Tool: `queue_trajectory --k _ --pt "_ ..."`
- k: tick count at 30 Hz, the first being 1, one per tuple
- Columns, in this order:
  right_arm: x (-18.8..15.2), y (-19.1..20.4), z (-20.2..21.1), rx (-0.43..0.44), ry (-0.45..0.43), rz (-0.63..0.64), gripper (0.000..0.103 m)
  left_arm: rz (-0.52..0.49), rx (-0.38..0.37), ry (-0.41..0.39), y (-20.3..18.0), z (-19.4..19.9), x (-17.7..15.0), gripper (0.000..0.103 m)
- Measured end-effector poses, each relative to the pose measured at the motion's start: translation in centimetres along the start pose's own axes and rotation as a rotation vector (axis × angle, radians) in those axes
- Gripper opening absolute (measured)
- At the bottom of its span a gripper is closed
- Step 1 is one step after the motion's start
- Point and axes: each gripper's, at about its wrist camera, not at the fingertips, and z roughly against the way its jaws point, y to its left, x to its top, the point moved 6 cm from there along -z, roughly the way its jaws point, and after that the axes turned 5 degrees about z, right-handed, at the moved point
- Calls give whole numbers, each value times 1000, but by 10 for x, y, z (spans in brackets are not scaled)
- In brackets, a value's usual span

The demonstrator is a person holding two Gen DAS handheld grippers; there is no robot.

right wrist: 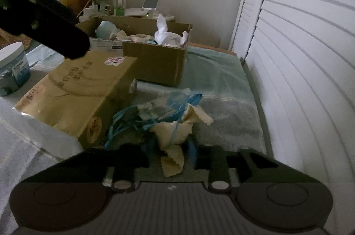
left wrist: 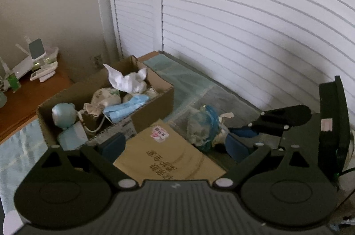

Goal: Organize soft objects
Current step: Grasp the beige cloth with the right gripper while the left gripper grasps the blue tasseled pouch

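Note:
An open cardboard box [left wrist: 155,99] [right wrist: 155,64] holds soft items: a white cloth [left wrist: 128,79] [right wrist: 168,35], a pale blue plush [left wrist: 64,115], a printed pouch [left wrist: 104,99] and a blue mask [left wrist: 126,108]. A pile of blue plastic bag and cream cloth [left wrist: 204,128] [right wrist: 175,124] lies on the mat. My right gripper [right wrist: 170,150] [left wrist: 230,135] is closed on the cream cloth at the pile. My left gripper [left wrist: 175,144] is open and empty, above the closed yellow box [left wrist: 168,155] [right wrist: 82,88].
White louvered doors [left wrist: 244,24] [right wrist: 299,57] line the right side. A wooden shelf [left wrist: 24,95] at back left carries a router and small gadgets. A white-lidded jar [right wrist: 13,68] stands left of the yellow box. A teal mat [right wrist: 221,88] covers the surface.

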Motion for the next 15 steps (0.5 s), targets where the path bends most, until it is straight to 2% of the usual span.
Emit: queue_trajectory --k 6,12,15 --pt "-4 -4 20 -14 -20 -41 30 -44 -8 32 -12 -6 1 96" --pt "-22 -7 41 0 41 -132 30 -111 -1 56 -26 -19 9 96" --pt "-30 -4 51 -1 50 -133 31 -141 -8 70 -34 -31 14 96"
